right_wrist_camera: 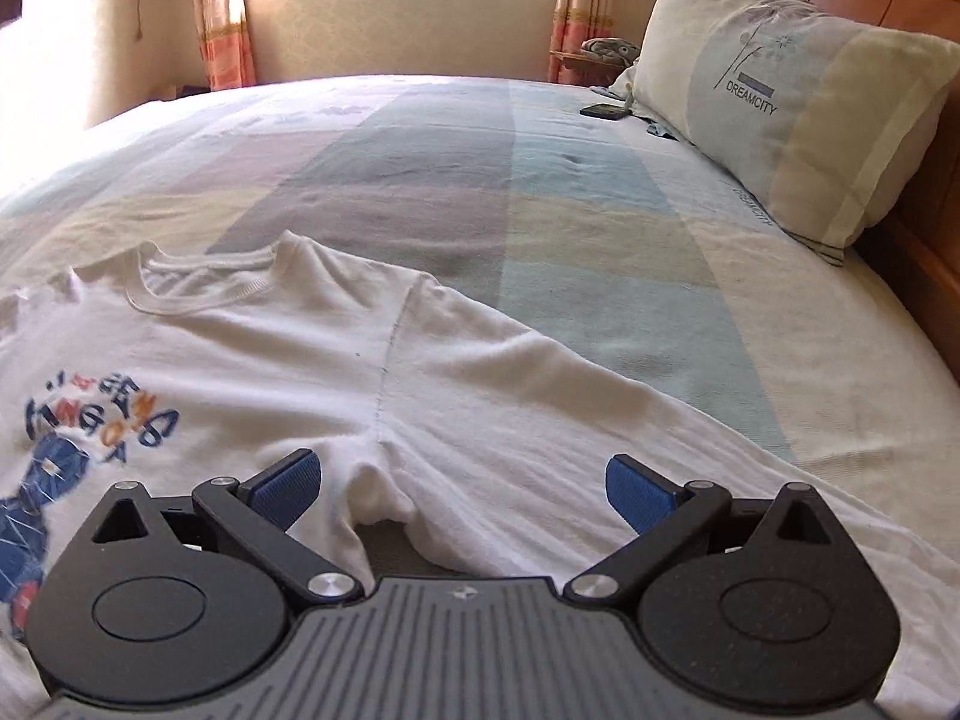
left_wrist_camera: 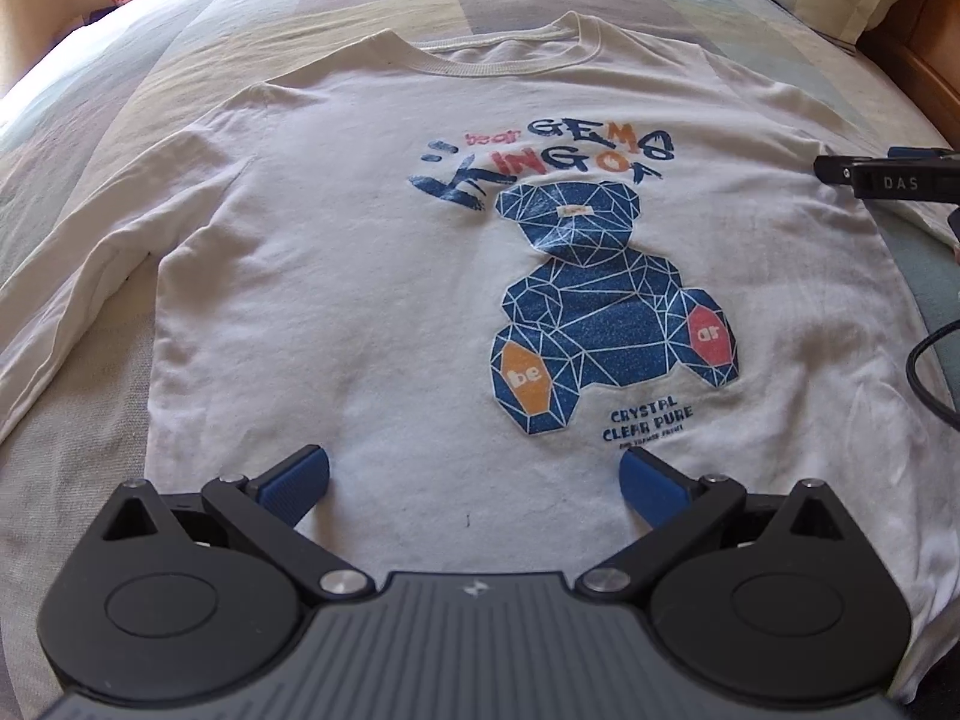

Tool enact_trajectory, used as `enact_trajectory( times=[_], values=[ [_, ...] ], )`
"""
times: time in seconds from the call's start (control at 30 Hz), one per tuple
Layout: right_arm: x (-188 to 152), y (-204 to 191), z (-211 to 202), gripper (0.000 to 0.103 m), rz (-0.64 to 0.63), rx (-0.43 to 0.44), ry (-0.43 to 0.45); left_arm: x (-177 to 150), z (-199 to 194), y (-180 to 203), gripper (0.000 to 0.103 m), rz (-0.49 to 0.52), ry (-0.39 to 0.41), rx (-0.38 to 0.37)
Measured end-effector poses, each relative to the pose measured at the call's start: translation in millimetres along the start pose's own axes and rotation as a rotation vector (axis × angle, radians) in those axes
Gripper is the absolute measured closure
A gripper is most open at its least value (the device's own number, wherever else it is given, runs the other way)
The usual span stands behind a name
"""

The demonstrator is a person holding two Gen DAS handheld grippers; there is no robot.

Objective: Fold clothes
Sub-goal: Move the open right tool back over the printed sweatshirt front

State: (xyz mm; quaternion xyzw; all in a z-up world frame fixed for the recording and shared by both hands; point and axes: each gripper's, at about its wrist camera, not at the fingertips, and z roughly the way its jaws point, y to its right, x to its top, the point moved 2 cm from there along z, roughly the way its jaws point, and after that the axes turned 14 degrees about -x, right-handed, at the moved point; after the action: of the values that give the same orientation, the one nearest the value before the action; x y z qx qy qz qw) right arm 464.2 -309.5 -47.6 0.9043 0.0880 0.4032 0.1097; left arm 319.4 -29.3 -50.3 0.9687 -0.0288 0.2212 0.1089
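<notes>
A white long-sleeved shirt (left_wrist_camera: 372, 276) with a blue bear print (left_wrist_camera: 600, 312) lies spread face up on the bed. My left gripper (left_wrist_camera: 474, 480) hovers over its lower hem, jaws wide open with nothing between the blue pads (left_wrist_camera: 297, 477). The right gripper's black finger (left_wrist_camera: 882, 180) pokes in at the right edge of the left wrist view, above the shirt's right shoulder. In the right wrist view my right gripper (right_wrist_camera: 462, 486) is open above the armpit, where the sleeve (right_wrist_camera: 600, 408) meets the shirt (right_wrist_camera: 240, 348). Its pads do not touch the cloth.
The bed has a striped pastel sheet (right_wrist_camera: 480, 180). A pillow (right_wrist_camera: 792, 96) leans on the wooden headboard (right_wrist_camera: 912, 228) at the right, with a dark phone-like object (right_wrist_camera: 603, 111) beside it. A window and curtains (right_wrist_camera: 222, 12) stand behind. A black cable (left_wrist_camera: 924, 372) hangs at the right.
</notes>
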Motion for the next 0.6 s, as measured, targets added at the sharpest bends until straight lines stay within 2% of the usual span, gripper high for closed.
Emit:
enact_trajectory(
  times=[0.03,0.17,0.3,0.4,0.47,0.6],
  values=[
    [-7.2,2.3,3.0,0.0,-0.028,-0.023,-0.012,-5.9,-3.0,-2.9,0.001,-0.011,-0.002,0.001],
    [-31.7,35.4,-1.2,0.0,0.069,0.073,-0.076,-26.4,-18.6,-15.2,0.001,-0.091,0.017,-0.013],
    [-29.0,35.6,-24.1,0.0,0.041,0.043,-0.048,-29.2,-28.0,-12.7,0.001,-0.099,0.046,-0.026],
    [-17.1,19.6,-44.0,0.0,0.016,0.137,-0.001,-29.5,-23.4,-7.6,0.001,-0.09,0.04,-0.054],
    [-10.8,-0.3,-54.8,0.0,-0.031,0.191,0.02,-36.0,-18.2,-3.1,0.001,-0.068,0.015,-0.035],
    [-10.9,-38.9,-68.3,0.0,-0.11,0.293,0.004,-49.2,-25.0,-5.9,0.001,-0.073,0.02,-0.049]
  ],
)
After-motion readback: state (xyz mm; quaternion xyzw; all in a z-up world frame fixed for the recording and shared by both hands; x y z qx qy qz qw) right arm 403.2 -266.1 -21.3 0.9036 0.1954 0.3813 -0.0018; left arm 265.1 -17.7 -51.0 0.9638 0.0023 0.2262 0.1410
